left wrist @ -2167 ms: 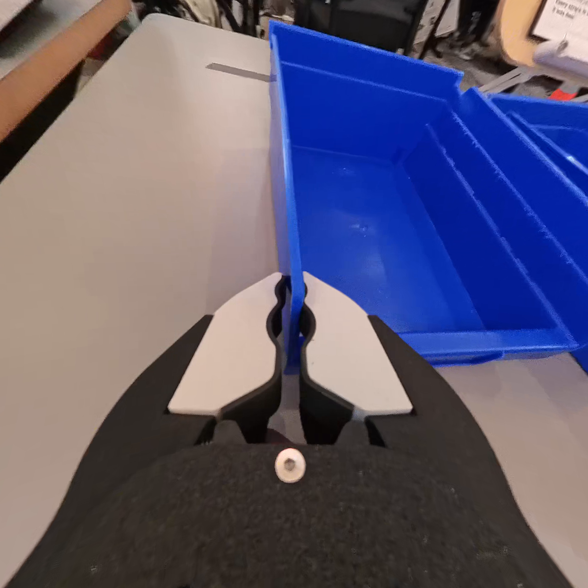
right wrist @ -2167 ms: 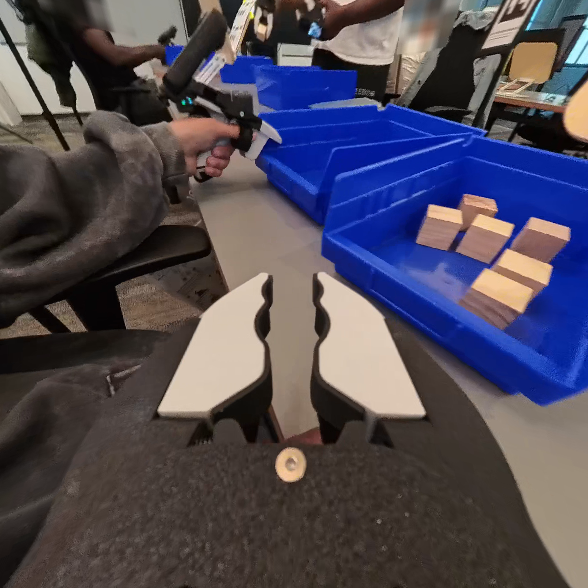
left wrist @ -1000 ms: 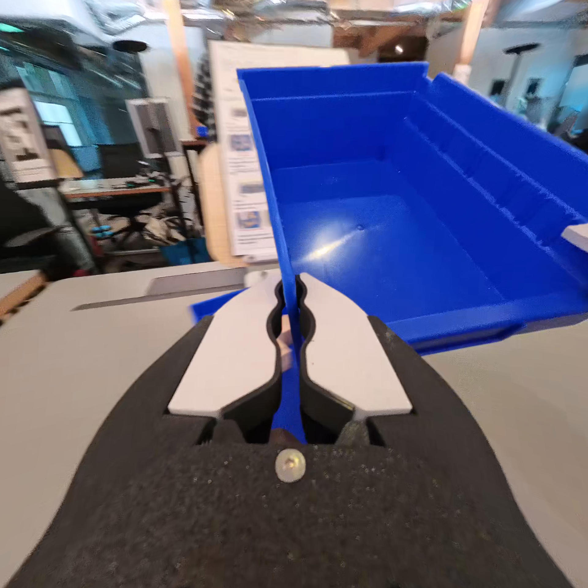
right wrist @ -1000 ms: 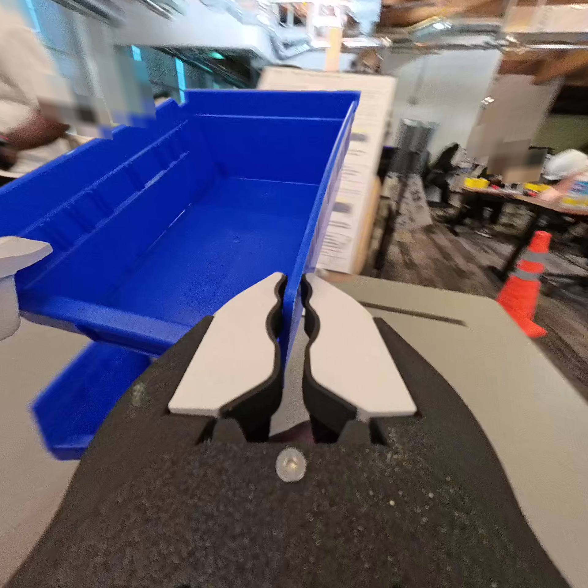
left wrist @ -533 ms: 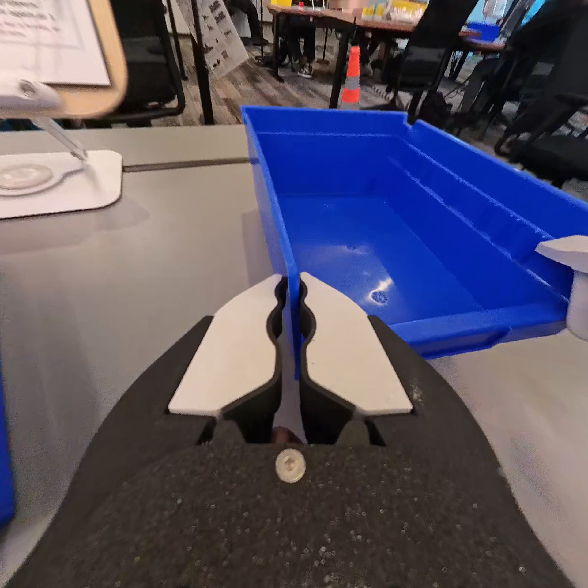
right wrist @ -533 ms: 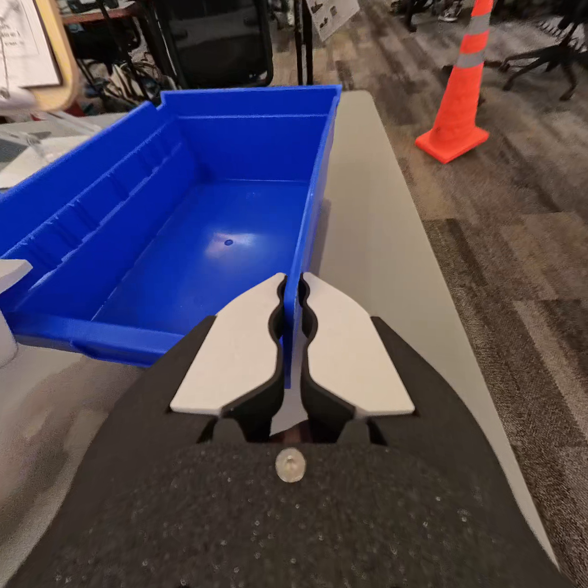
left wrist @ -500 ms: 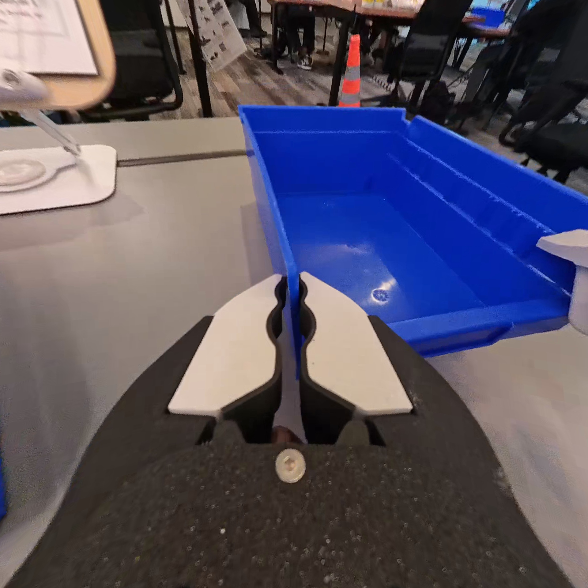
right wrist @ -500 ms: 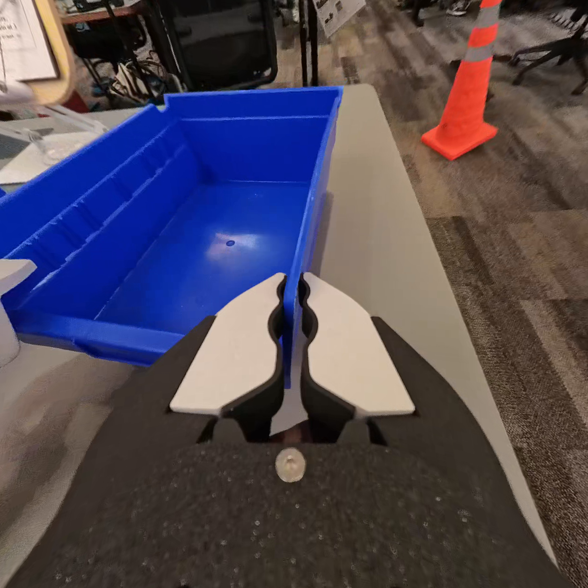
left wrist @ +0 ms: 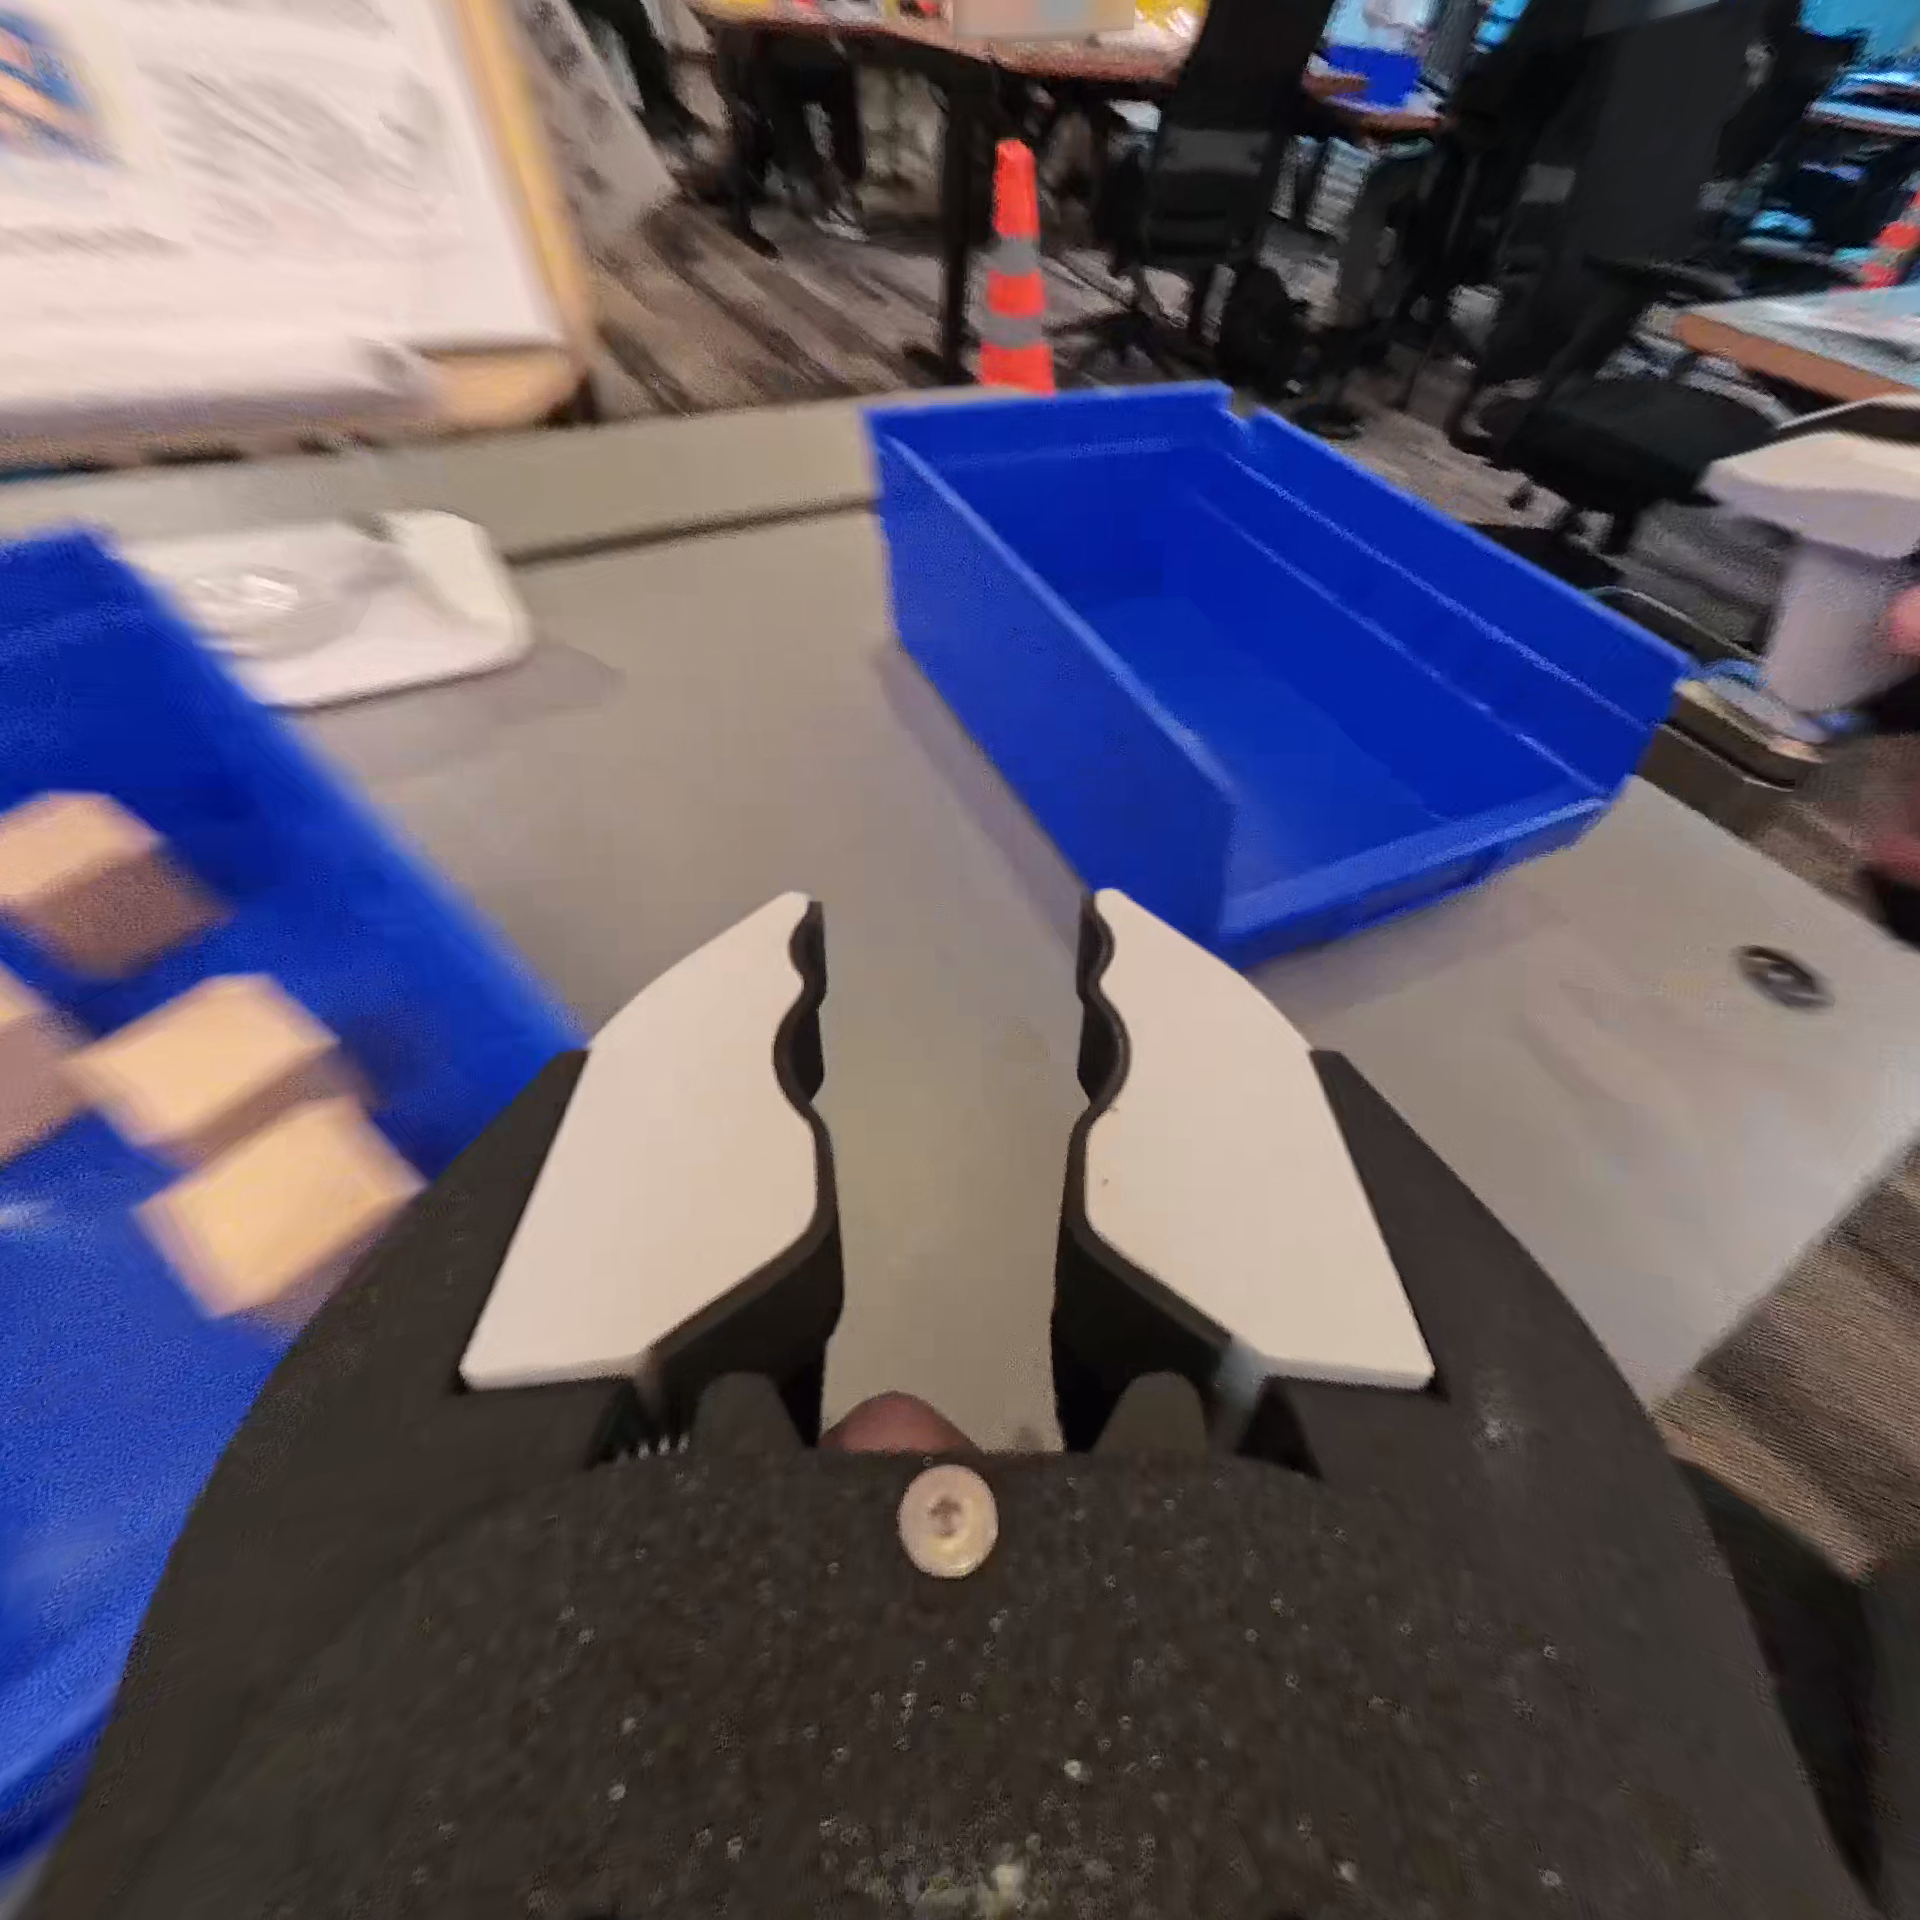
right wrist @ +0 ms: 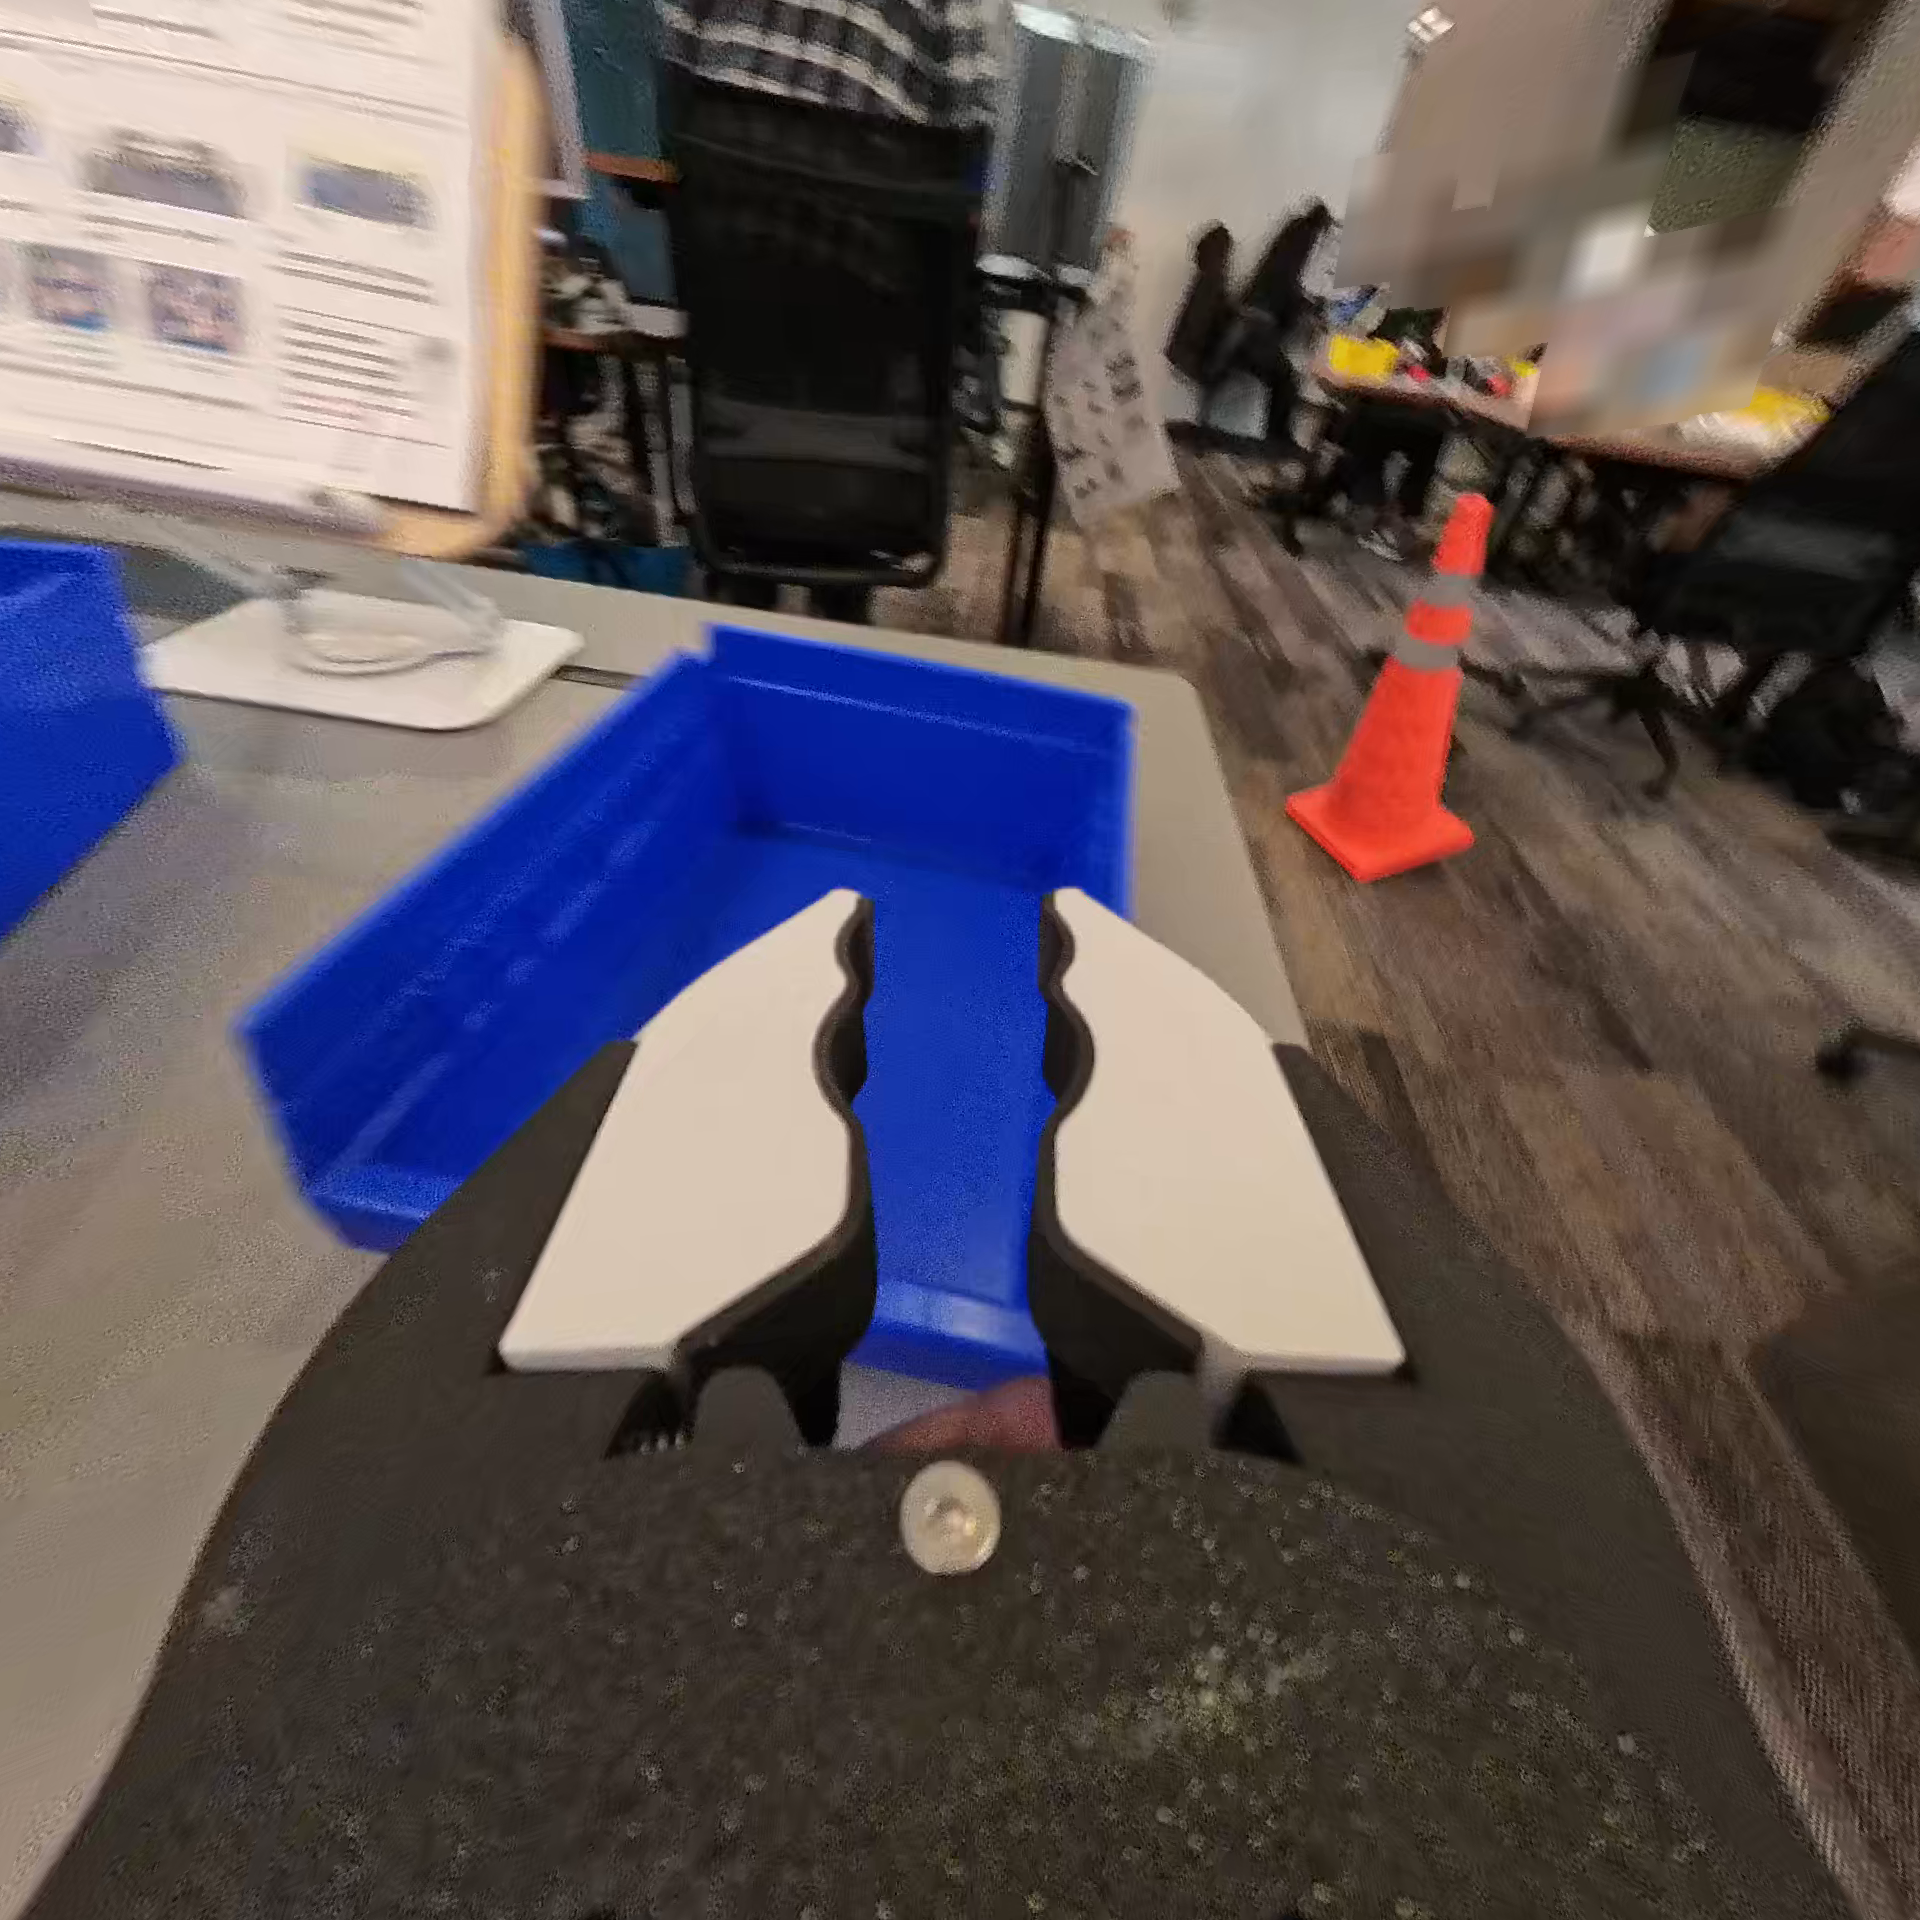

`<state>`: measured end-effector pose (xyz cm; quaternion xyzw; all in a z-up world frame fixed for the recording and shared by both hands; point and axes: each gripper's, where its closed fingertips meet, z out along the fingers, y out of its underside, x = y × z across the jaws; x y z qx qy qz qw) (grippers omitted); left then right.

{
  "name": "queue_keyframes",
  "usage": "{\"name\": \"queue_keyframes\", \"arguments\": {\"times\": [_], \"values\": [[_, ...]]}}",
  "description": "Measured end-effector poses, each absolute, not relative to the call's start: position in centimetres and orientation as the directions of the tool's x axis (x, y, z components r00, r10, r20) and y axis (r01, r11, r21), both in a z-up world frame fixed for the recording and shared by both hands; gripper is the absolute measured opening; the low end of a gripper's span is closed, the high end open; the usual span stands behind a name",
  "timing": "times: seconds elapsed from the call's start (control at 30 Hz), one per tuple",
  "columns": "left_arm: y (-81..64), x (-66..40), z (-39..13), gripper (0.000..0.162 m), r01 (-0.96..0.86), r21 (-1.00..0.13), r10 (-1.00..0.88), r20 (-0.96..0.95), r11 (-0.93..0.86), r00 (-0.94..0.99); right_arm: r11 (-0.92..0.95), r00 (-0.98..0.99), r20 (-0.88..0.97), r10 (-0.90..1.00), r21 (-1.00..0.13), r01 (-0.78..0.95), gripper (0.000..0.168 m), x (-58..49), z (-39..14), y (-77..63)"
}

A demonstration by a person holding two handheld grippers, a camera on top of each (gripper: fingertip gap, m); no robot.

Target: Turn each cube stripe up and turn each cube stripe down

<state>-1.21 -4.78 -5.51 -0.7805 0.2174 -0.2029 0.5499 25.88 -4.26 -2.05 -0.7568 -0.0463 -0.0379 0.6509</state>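
Note:
An empty blue bin [left wrist: 1226, 665] sits on the grey table [left wrist: 727, 790]; it also shows in the right wrist view [right wrist: 623, 935]. My left gripper [left wrist: 948, 925] is open and empty, over bare table to the bin's left. My right gripper [right wrist: 954, 914] is open and empty, above the bin's near right end. It also shows at the right edge of the left wrist view [left wrist: 1829, 561]. Several wooden cubes [left wrist: 208, 1060] lie blurred in a second blue bin [left wrist: 312, 914] at the left. No stripes can be made out.
A white stand base [left wrist: 395, 613] with a printed board [right wrist: 239, 239] stands at the table's back. The table's right edge [right wrist: 1278, 987] drops to the floor beside the empty bin. An orange cone [right wrist: 1403, 727], chairs and seated people are beyond.
Both grippers have let go of the empty bin's side walls and opened. Both have drawn back from it; the left has swung left, bringing the bin with cubes into view.

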Motion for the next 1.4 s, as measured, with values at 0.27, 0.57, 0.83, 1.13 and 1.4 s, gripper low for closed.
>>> {"name": "queue_keyframes", "arguments": {"times": [0.27, 0.57, 0.83, 1.13, 1.4], "values": [[-5.7, -21.2, -3.3, 0.048, -0.006, -0.961, -0.268, 0.071, -0.276, 0.961, -0.118, 0.797, 0.094, 0.597, -0.972, 0.203, 0.049, -1.8, -1.1, -3.5], [-3.2, -28.7, -10.0, 0.043, 0.098, -0.921, -0.041, 0.122, -0.377, 0.992, -0.278, 0.927, 0.02, 0.376, -0.951, 0.133, 0.055, -9.9, -10.6, 0.0], [-1.6, -28.6, -12.6, 0.007, 0.133, -0.874, -0.019, 0.16, -0.467, 0.987, -0.349, 0.961, -0.073, 0.267, -0.937, 0.026, 0.004, -9.6, -12.0, 1.0], [-1.7, -39.2, -9.3, 0.003, 0.017, -0.896, -0.035, 0.036, -0.443, 0.999, -0.259, 0.966, -0.083, 0.245, -0.966, -0.017, 0.006, -19.9, -8.6, -1.3], [2.1, -52.0, -9.6, 0.003, -0.003, -0.895, -0.061, 0.027, -0.447, 0.998, -0.253, 0.973, -0.043, 0.227, -0.967, 0.017, 0.006, -32.8, -7.8, 2.0]]}}
